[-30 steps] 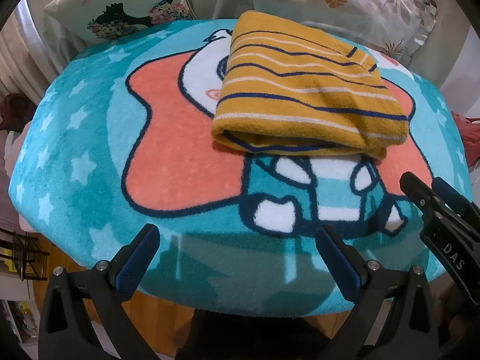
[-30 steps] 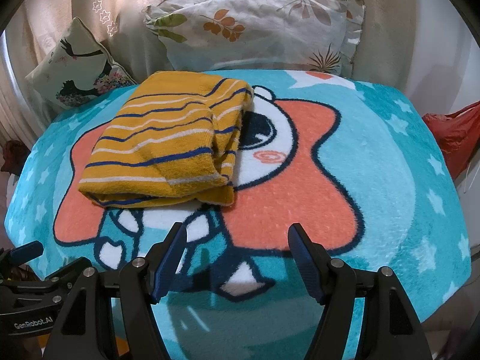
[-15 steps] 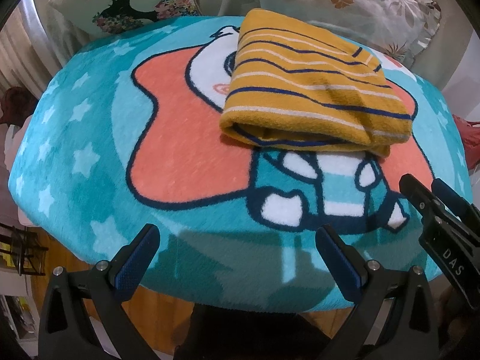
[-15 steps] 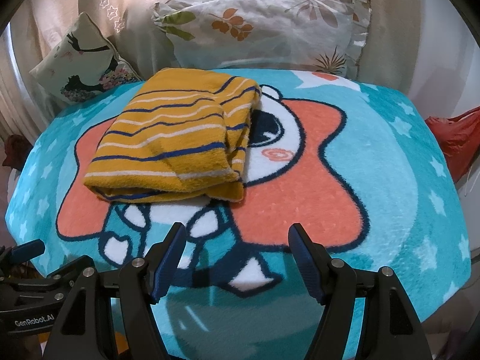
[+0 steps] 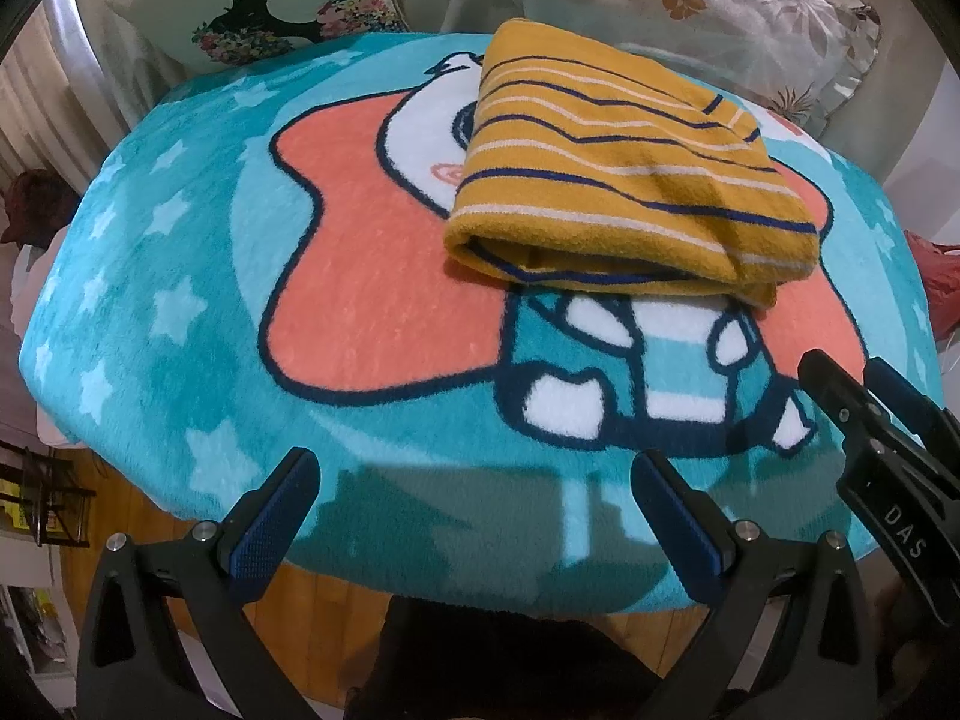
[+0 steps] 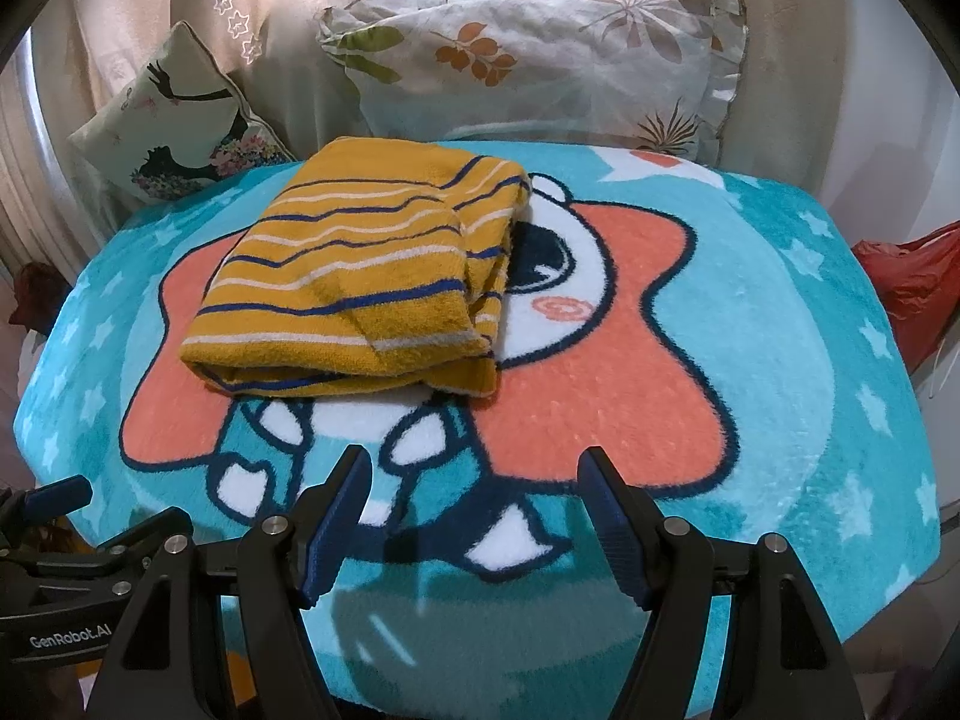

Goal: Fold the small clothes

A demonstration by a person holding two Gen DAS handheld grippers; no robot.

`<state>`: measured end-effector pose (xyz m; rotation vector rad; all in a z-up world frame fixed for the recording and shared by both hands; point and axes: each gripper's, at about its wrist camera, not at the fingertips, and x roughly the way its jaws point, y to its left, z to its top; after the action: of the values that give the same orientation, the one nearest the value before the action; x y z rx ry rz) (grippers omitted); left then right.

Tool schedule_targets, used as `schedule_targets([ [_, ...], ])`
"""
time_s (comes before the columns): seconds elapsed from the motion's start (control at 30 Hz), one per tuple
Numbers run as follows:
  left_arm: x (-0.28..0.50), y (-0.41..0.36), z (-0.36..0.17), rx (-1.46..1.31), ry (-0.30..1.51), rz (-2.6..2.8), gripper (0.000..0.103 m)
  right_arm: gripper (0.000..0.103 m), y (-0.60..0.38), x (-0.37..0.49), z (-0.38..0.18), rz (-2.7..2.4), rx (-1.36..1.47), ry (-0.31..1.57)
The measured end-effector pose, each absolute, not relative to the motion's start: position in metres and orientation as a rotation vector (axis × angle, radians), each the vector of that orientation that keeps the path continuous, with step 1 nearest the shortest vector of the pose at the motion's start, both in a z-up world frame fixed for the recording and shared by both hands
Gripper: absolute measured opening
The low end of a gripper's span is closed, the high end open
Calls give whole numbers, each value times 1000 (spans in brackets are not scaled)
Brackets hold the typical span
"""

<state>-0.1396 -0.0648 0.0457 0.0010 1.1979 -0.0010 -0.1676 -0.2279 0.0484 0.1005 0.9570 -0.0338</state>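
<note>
Although the folding appears largely finished, nothing is gripped at this moment. A yellow striped garment (image 5: 630, 180) is seen lying as a compact, layered bundle on the teal cartoon blanket (image 5: 180, 276), over the upper part of the coral star figure (image 5: 372, 276) printed there. Its rolled fold edge is turned toward the cameras, and several layers can be made out along that edge in both views. One lower layer sticks out a little past the corner of the bundle (image 6: 474, 378), so the fold is judged not quite square.

The left claw (image 5: 474, 516) is held wide, with nothing between its blue pads, well short of the garment and over the near rim of the blanket. The right claw (image 6: 474, 516) is likewise held wide and empty, nearer to the garment's fold edge but apart from it.

Behind the garment, a floral pillow (image 6: 540, 60) and a smaller printed cushion (image 6: 180, 120) are propped. No other clothes can be seen on the blanket, so little is judged to be left beyond tidying that corner or setting the bundle aside.
</note>
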Motion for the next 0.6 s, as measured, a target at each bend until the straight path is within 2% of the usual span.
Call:
schedule_targets([
  [0.6, -134, -73, 42, 7, 1222, -9, 103, 77, -240, -165, 47, -31, 109, 958],
])
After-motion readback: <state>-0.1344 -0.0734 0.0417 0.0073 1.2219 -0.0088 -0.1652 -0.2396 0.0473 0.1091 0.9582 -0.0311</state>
